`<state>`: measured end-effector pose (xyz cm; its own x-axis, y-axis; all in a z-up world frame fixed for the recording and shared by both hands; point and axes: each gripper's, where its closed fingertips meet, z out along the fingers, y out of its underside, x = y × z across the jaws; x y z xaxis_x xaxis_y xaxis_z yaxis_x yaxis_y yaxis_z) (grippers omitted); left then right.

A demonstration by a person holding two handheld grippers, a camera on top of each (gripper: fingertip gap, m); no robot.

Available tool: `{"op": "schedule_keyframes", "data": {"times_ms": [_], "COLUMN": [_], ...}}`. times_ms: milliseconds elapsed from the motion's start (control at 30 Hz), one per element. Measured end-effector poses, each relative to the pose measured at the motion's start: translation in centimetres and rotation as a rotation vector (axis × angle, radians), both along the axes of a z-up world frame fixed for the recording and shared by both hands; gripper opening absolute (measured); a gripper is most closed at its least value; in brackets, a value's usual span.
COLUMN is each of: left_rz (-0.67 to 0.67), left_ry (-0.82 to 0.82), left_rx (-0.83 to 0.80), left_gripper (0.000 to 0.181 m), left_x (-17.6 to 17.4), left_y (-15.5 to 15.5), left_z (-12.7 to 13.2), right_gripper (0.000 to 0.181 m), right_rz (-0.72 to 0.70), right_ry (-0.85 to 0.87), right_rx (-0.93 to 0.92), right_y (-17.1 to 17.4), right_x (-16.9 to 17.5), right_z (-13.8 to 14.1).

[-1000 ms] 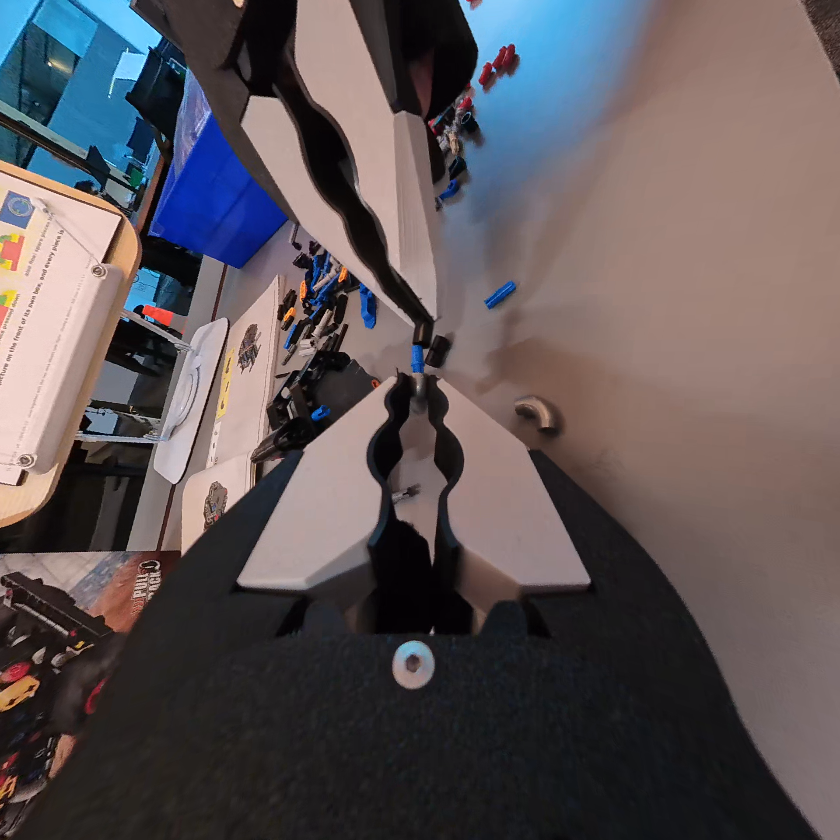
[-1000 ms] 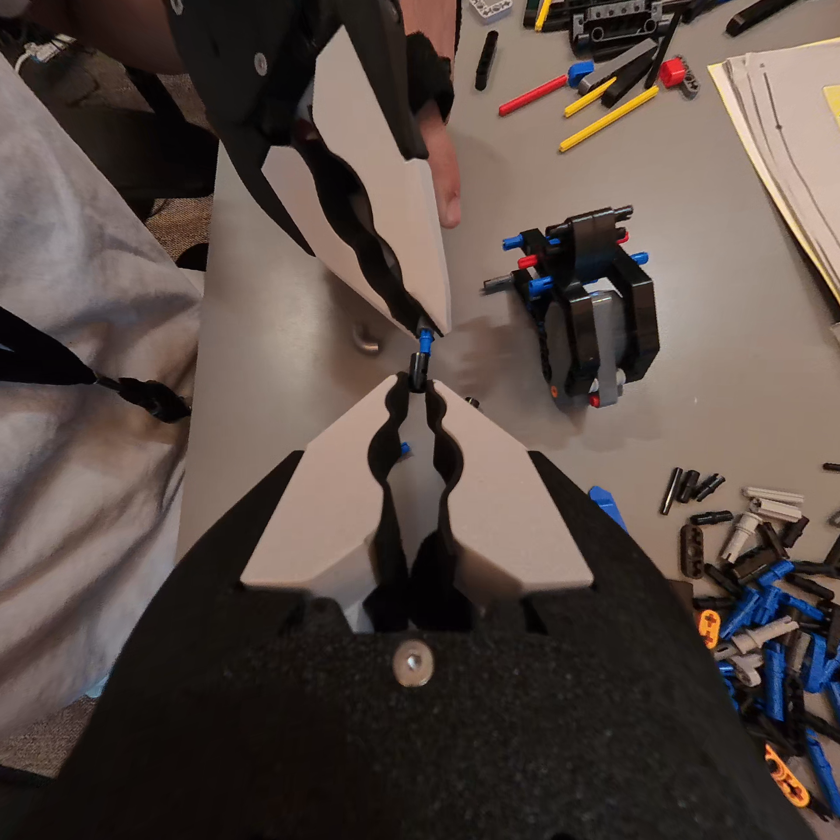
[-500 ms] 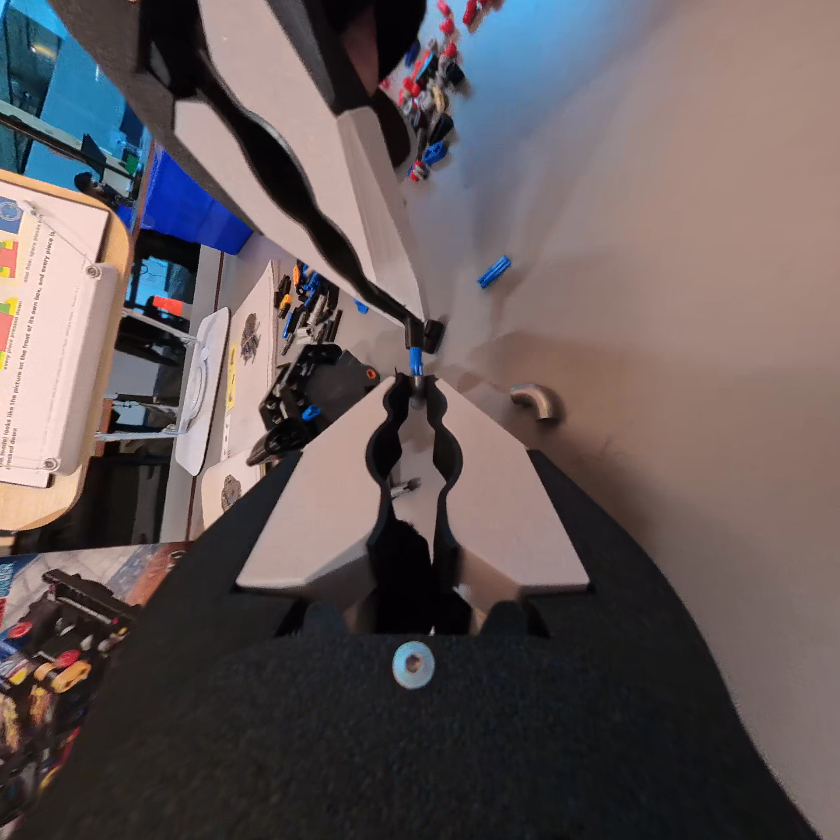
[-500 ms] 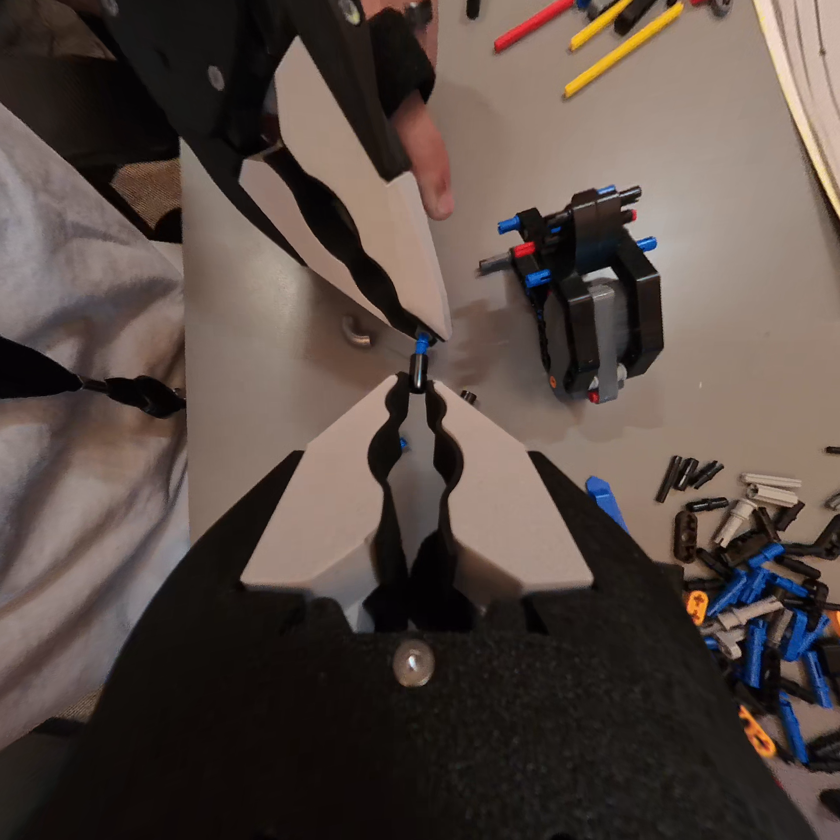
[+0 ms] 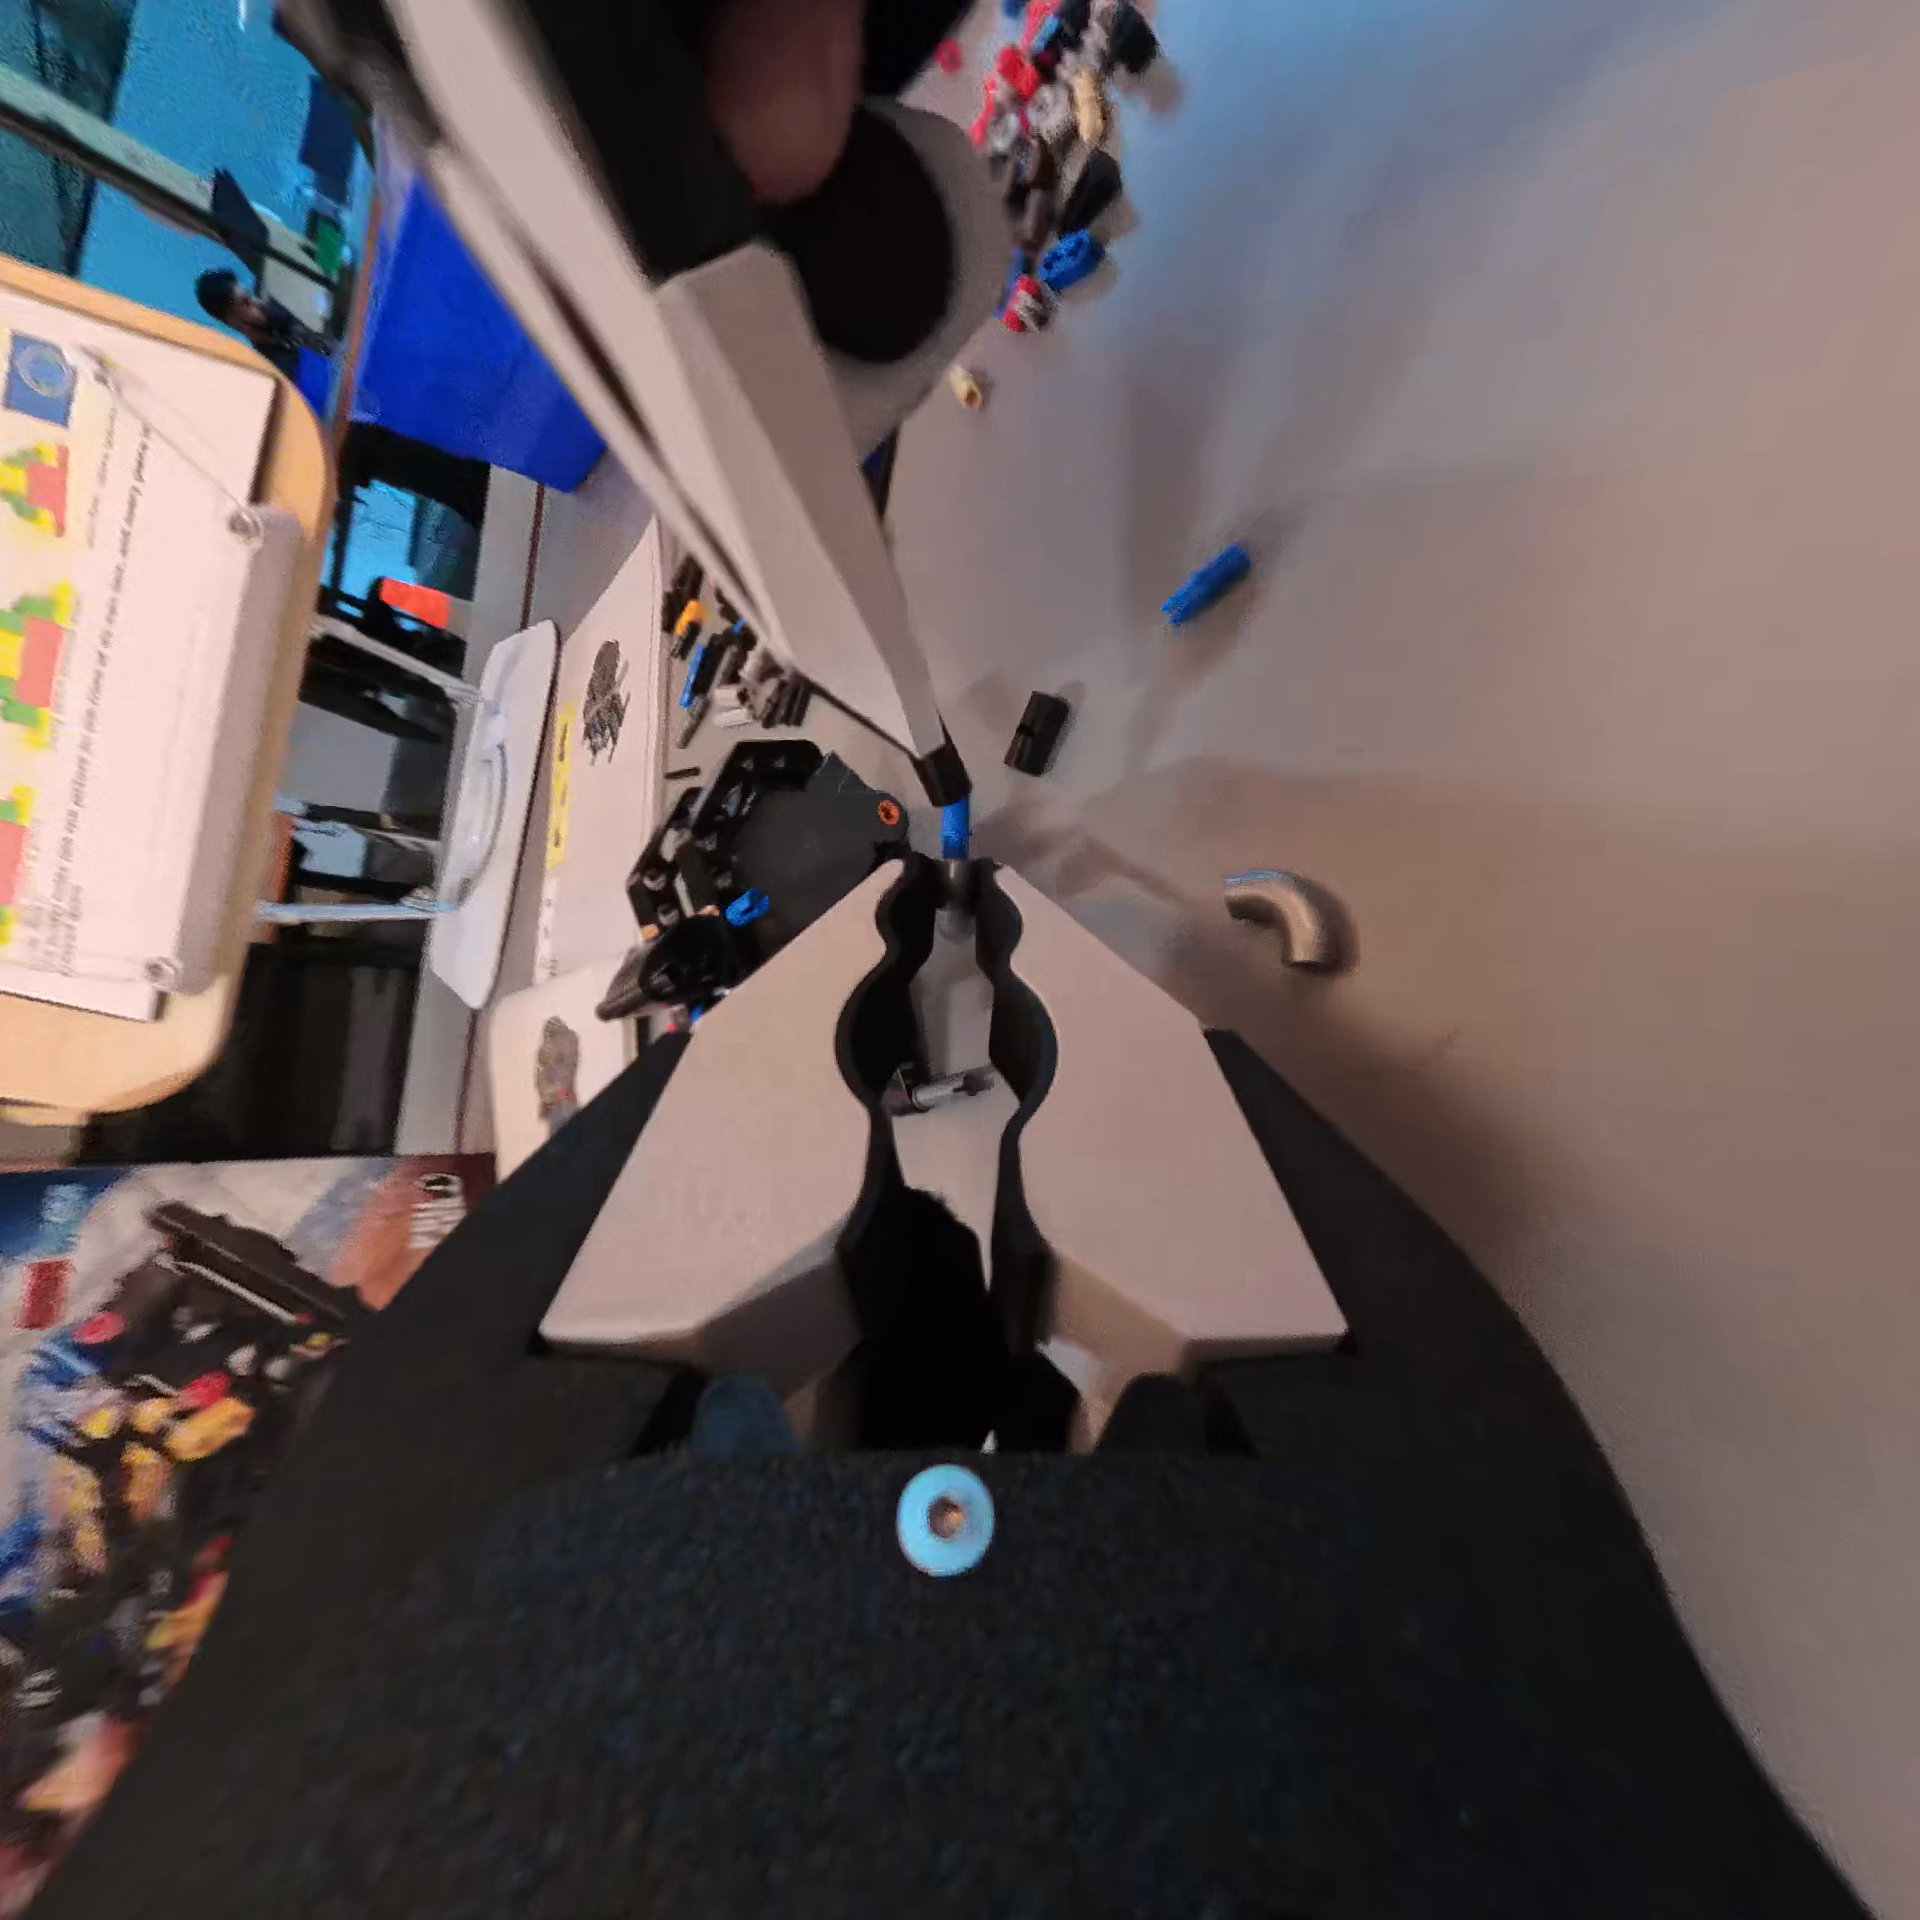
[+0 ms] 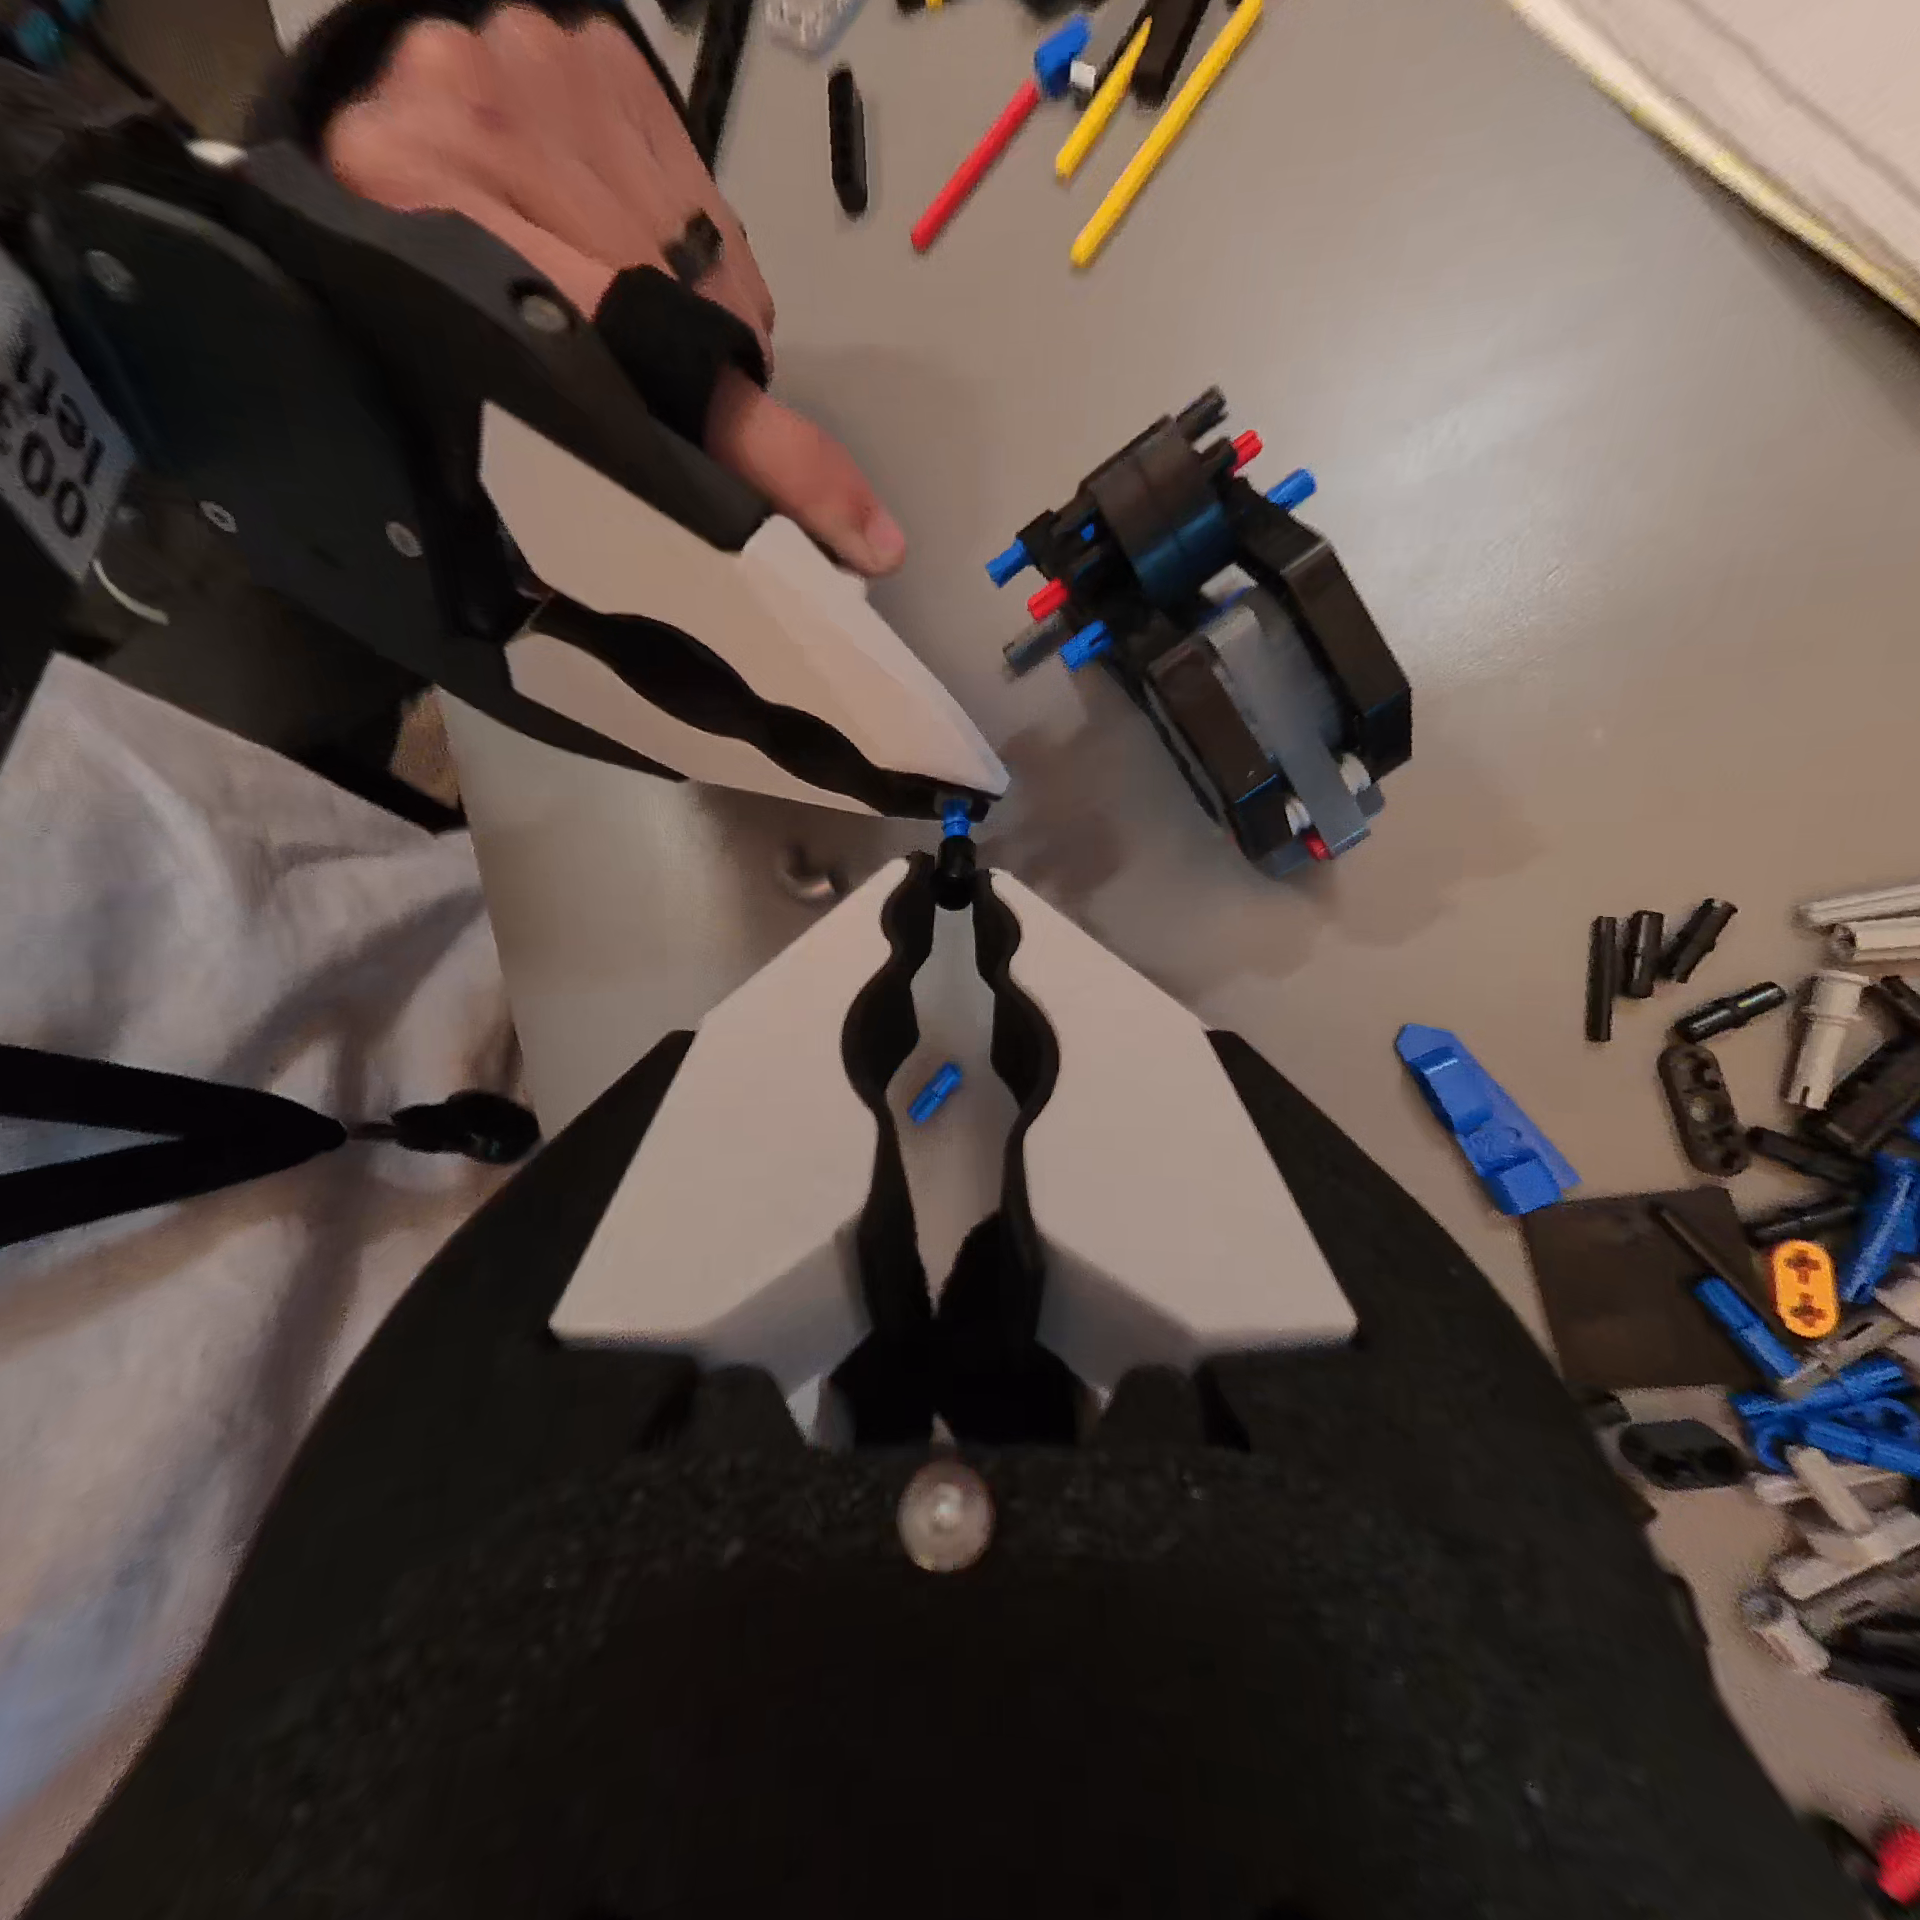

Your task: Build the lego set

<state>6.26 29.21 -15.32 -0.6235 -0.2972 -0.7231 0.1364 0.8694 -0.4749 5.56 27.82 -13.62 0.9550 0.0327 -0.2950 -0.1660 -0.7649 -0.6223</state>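
L tongs [image 5: 951, 883] – blue pin [image 5: 954, 826] (R tongs [image 6: 948, 883] – black connector [image 6: 950, 862])

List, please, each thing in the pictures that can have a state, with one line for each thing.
left gripper: shut on the blue pin.
right gripper: shut on the black connector.
blue pin: held above the table, one end in the black connector.
black connector: held, joined to the pin.
black assembly: partly built, lying on the table, untouched.
loose blue pin: lying free.
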Motion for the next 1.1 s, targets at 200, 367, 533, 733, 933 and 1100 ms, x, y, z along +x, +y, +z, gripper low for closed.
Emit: {"op": "schedule_keyframes", "data": {"times_ms": [200, 367, 533, 733, 933, 1100], "left_rz": [0.015, -0.004, -0.006, -0.001, -0.02, -0.032], "left_ry": [0.093, 0.053, 0.052, 0.052, 0.046, 0.076], "left_rx": [-0.171, -0.102, -0.099, -0.072, -0.088, -0.139], "left_gripper": [0.005, 0.006, 0.005, 0.005, 0.005, 0.005], "left_x": [-0.07, -0.1, -0.15, -0.12, -0.36, -0.56], "left_y": [0.01, -0.22, -0.19, 0.12, 0.06, -0.09], "left_z": [1.02, 0.63, 0.6, 0.19, 0.5, 0.79], "right_gripper": [0.006, 0.006, 0.006, 0.006, 0.006, 0.006], "right_rz": [-0.083, -0.052, -0.04, -0.049, -0.028, 0.016], "right_ry": [0.029, -0.081, -0.085, -0.063, 0.026, -0.039], "right_rx": [0.179, 0.155, 0.145, 0.15, 0.182, 0.203], "right_y": [-0.06, -0.37, -0.34, 0.05, 0.0, -0.16], "right_x": [-0.13, -0.34, -0.28, -0.31, -0.6, -0.56], "right_z": [0.84, 0.45, 0.31, 0.13, 0.48, 0.47]}}
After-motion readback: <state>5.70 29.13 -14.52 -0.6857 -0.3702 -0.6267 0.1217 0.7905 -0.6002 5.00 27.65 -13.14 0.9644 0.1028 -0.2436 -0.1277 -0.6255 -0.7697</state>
